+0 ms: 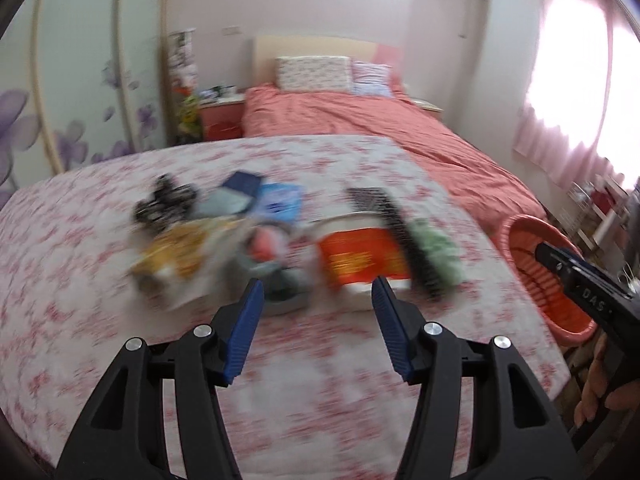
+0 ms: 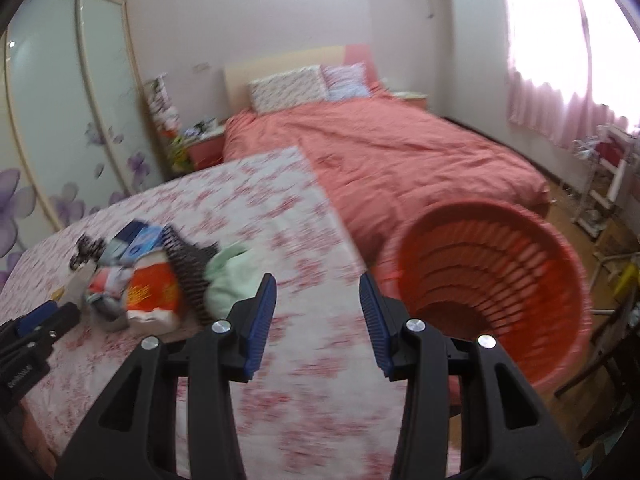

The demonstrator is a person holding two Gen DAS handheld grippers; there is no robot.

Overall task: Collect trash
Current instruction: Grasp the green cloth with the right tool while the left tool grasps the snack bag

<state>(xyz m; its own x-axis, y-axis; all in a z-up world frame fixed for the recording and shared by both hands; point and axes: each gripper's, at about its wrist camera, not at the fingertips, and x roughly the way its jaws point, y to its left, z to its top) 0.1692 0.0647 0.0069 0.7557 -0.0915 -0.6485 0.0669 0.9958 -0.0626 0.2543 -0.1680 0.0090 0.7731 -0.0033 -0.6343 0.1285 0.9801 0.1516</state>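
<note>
A blurred heap of trash lies on a table with a pink flowered cloth (image 1: 120, 340): an orange and white packet (image 1: 362, 258), a yellow wrapper (image 1: 176, 254), a black comb-like strip (image 1: 404, 240), a green wad (image 1: 436, 248) and blue packets (image 1: 276, 200). My left gripper (image 1: 318, 296) hangs open just short of the heap, nothing between its blue pads. My right gripper (image 2: 318, 288) is open too, empty, over the cloth (image 2: 304, 380) between the green wad (image 2: 230, 276) and an orange slatted basket (image 2: 492, 280). The same orange packet (image 2: 154, 292) shows at left.
The orange basket (image 1: 540, 276) stands off the table's right edge, with the right gripper's body (image 1: 588, 292) and a hand (image 1: 600, 376) before it. Behind is a bed with a coral cover (image 1: 360, 128), a wardrobe (image 2: 60, 120) at left, a pink-curtained window (image 2: 560, 60) at right.
</note>
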